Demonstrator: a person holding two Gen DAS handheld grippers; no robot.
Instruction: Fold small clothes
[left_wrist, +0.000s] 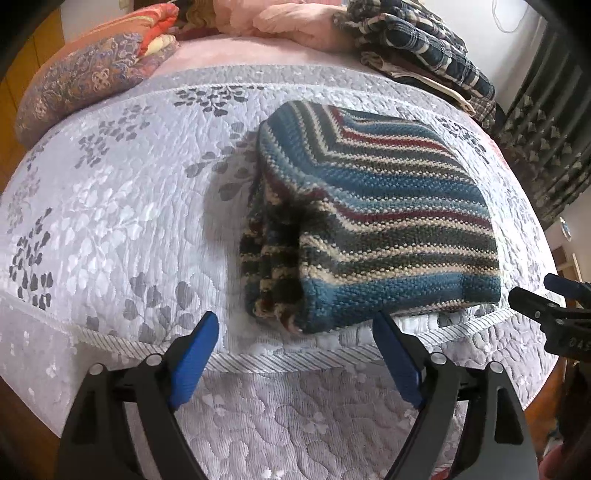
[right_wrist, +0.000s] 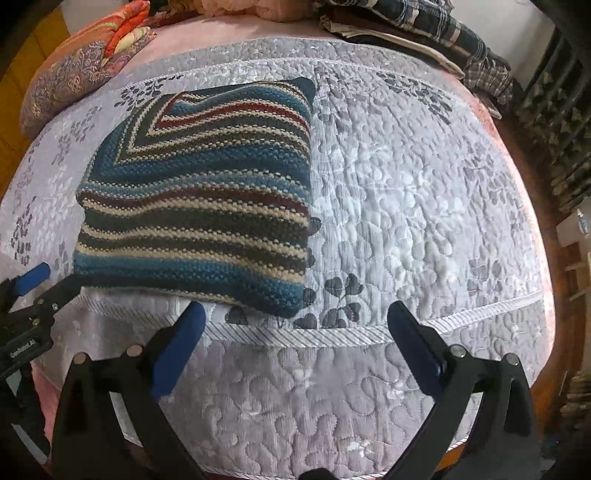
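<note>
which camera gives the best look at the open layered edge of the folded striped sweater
The left wrist view: the striped sweater turns its stacked layers toward that camera, beyond the open left claw. The right wrist view shows mainly the smooth top, with the layered edge out of sight.

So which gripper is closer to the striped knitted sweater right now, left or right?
Left, narrowly. The left gripper is open facing the striped sweater's near left corner, one finger almost at its edge. The right gripper is open just off its near right corner, over the quilt.
</note>
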